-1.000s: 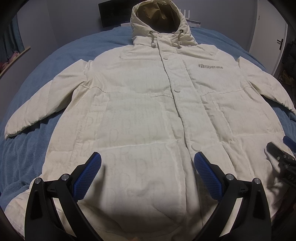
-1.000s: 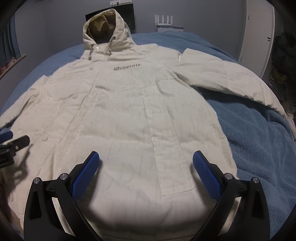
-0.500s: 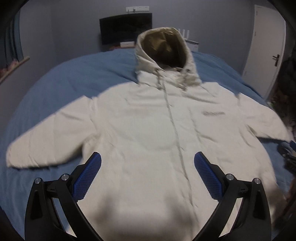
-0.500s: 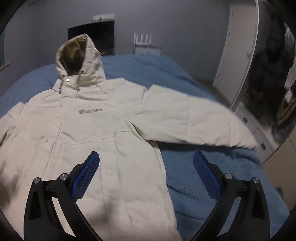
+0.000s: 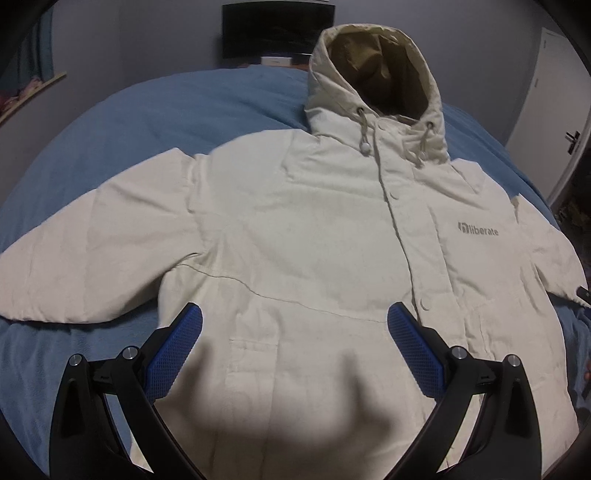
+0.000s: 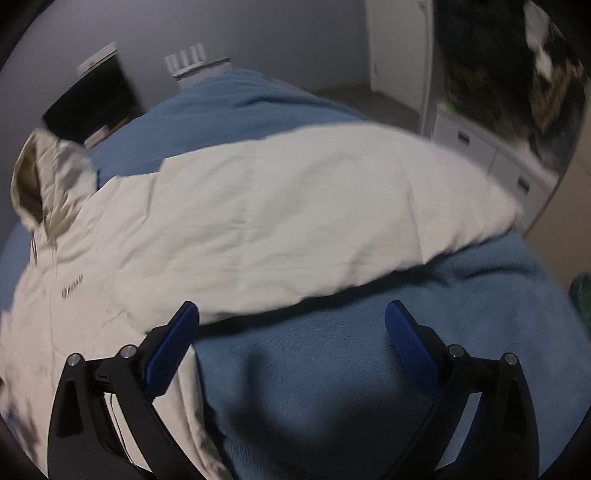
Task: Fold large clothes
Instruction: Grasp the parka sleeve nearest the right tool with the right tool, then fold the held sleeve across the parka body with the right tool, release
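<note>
A cream hooded coat (image 5: 303,240) lies face up and spread flat on a blue bed, hood (image 5: 376,70) at the far end, a grey "liberate" logo (image 5: 482,230) on its chest. My left gripper (image 5: 293,332) hangs open over the coat's left chest, above a pocket seam, nothing between its fingers. One sleeve (image 5: 92,251) stretches out to the left. In the right wrist view the other sleeve (image 6: 314,214) lies stretched across the blanket. My right gripper (image 6: 290,332) is open just short of that sleeve, over bare blanket beside the coat's side edge.
The blue fleece blanket (image 6: 351,369) covers the whole bed. A dark screen (image 5: 277,33) stands against the far wall. A white door (image 5: 565,110) is at the right. White drawers (image 6: 491,155) and dark clutter stand beside the bed's right side.
Both grippers have swung apart and forward: the left from the coat's hem up toward its left chest, the right away from the body toward the right sleeve. Both stayed open.
</note>
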